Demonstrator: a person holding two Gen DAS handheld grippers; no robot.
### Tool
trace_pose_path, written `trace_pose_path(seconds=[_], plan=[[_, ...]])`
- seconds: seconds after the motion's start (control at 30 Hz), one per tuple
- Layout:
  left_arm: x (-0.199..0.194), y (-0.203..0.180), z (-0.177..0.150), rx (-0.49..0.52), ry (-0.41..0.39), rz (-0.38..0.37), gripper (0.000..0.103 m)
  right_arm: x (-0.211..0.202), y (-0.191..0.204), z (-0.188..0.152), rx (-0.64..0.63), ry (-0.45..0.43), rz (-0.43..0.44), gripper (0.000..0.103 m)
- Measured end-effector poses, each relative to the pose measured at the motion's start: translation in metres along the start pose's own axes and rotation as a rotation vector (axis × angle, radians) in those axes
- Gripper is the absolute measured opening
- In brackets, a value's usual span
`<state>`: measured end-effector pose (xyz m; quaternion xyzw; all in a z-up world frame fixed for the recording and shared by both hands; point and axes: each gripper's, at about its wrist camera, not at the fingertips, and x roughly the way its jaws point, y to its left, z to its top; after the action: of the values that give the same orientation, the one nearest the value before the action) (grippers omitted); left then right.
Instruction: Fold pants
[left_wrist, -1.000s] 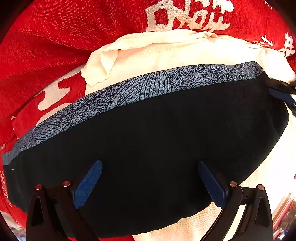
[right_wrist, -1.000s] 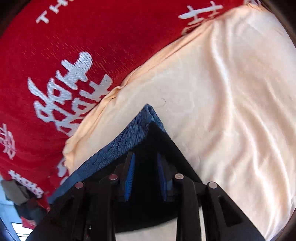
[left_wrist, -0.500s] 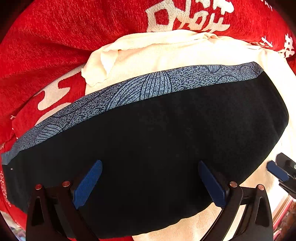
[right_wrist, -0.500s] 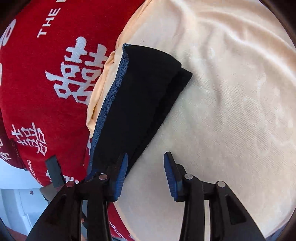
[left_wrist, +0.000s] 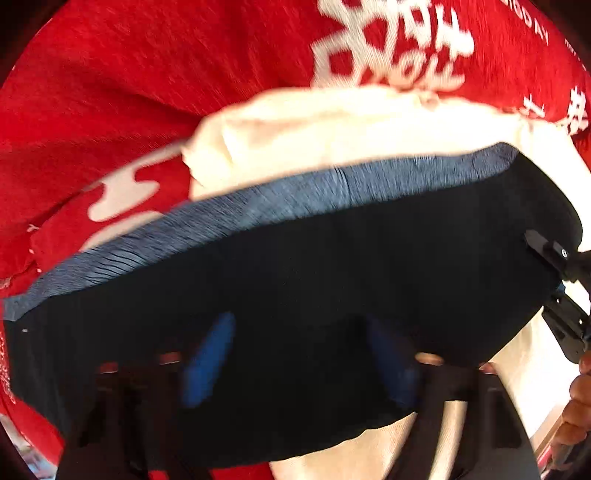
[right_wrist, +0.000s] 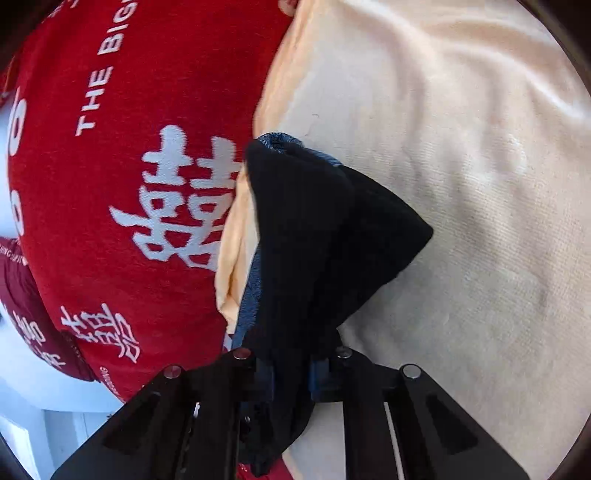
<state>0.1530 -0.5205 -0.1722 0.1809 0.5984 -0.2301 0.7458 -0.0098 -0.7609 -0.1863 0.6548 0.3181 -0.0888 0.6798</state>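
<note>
The dark navy pants (left_wrist: 332, 295), with a blue patterned waistband (left_wrist: 295, 199), lie folded on a cream cloth (left_wrist: 332, 125). My left gripper (left_wrist: 300, 360) hovers low over the near part of the pants. It is blurred, and its blue fingers (left_wrist: 208, 358) stand apart, so it is open. In the right wrist view my right gripper (right_wrist: 291, 371) is shut on the end of the pants (right_wrist: 314, 221), which bunches up into a raised peak. That gripper also shows at the pants' right end (left_wrist: 561, 288) in the left wrist view.
A red blanket with white characters (left_wrist: 147, 74) lies under the cream cloth (right_wrist: 443, 147) and spreads out to the left (right_wrist: 129, 166). A person's hand (left_wrist: 580, 398) shows at the right edge. White floor or furniture sits at the lower left (right_wrist: 55, 387).
My right gripper, open beside the pants half a second ago, has shut on their end and bunched it up. My left gripper's fingers have drawn closer together, and its view is now blurred.
</note>
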Motion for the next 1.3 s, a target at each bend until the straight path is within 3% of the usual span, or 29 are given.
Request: trace_pose_path(seconds=[0.07, 0.17, 0.27, 0.33, 0.4, 0.47, 0.53, 0.6, 0.77, 0.9, 1.0, 1.03, 1.07, 1.13, 1.23, 1.3], plan=[[-0.007, 0.003, -0.001, 0.003, -0.028, 0.000, 0.071, -0.007, 0.018, -0.003, -0.062, 0.009, 0.006, 0.014], [0.012, -0.017, -0.009, 0.103, 0.018, -0.001, 0.072, -0.011, 0.045, -0.011, -0.147, 0.023, 0.007, 0.014], [0.011, -0.038, -0.016, 0.225, -0.068, 0.059, 0.071, -0.009, 0.074, -0.025, -0.257, 0.034, -0.046, 0.014], [0.011, -0.027, -0.013, 0.186, -0.041, -0.002, 0.071, -0.007, 0.092, -0.033, -0.329, 0.029, -0.091, 0.014], [0.008, -0.004, -0.008, 0.089, 0.003, -0.088, 0.073, -0.005, 0.113, -0.043, -0.397, 0.019, -0.132, 0.014], [-0.001, 0.017, -0.010, 0.030, 0.002, -0.113, 0.073, -0.004, 0.138, -0.056, -0.481, 0.006, -0.176, 0.014], [-0.016, 0.042, -0.018, -0.010, -0.033, -0.100, 0.074, 0.000, 0.166, -0.078, -0.592, -0.001, -0.234, 0.014], [-0.027, 0.070, -0.027, -0.038, -0.044, -0.096, 0.085, 0.008, 0.187, -0.101, -0.690, -0.006, -0.293, 0.014], [-0.046, 0.160, -0.056, -0.128, -0.033, -0.034, 0.086, 0.060, 0.229, -0.188, -0.965, 0.030, -0.427, 0.014], [-0.049, 0.235, -0.090, -0.238, -0.008, 0.045, 0.086, 0.129, 0.227, -0.265, -1.164, 0.122, -0.551, 0.019], [-0.049, 0.270, -0.107, -0.295, 0.012, 0.098, 0.086, 0.193, 0.202, -0.325, -1.323, 0.203, -0.696, 0.027], [-0.049, 0.283, -0.112, -0.310, 0.021, 0.115, 0.086, 0.216, 0.190, -0.348, -1.402, 0.218, -0.796, 0.028], [-0.047, 0.291, -0.115, -0.320, 0.027, 0.125, 0.086, 0.228, 0.183, -0.364, -1.479, 0.200, -0.878, 0.029], [-0.051, 0.309, -0.123, -0.341, 0.029, 0.131, 0.086, 0.234, 0.181, -0.386, -1.598, 0.157, -0.963, 0.032], [-0.060, 0.320, -0.128, -0.345, 0.015, 0.129, 0.086, 0.209, 0.195, -0.402, -1.636, 0.139, -0.901, 0.041], [-0.062, 0.321, -0.123, -0.343, 0.009, 0.112, 0.086, 0.187, 0.209, -0.399, -1.547, 0.210, -0.750, 0.042]])
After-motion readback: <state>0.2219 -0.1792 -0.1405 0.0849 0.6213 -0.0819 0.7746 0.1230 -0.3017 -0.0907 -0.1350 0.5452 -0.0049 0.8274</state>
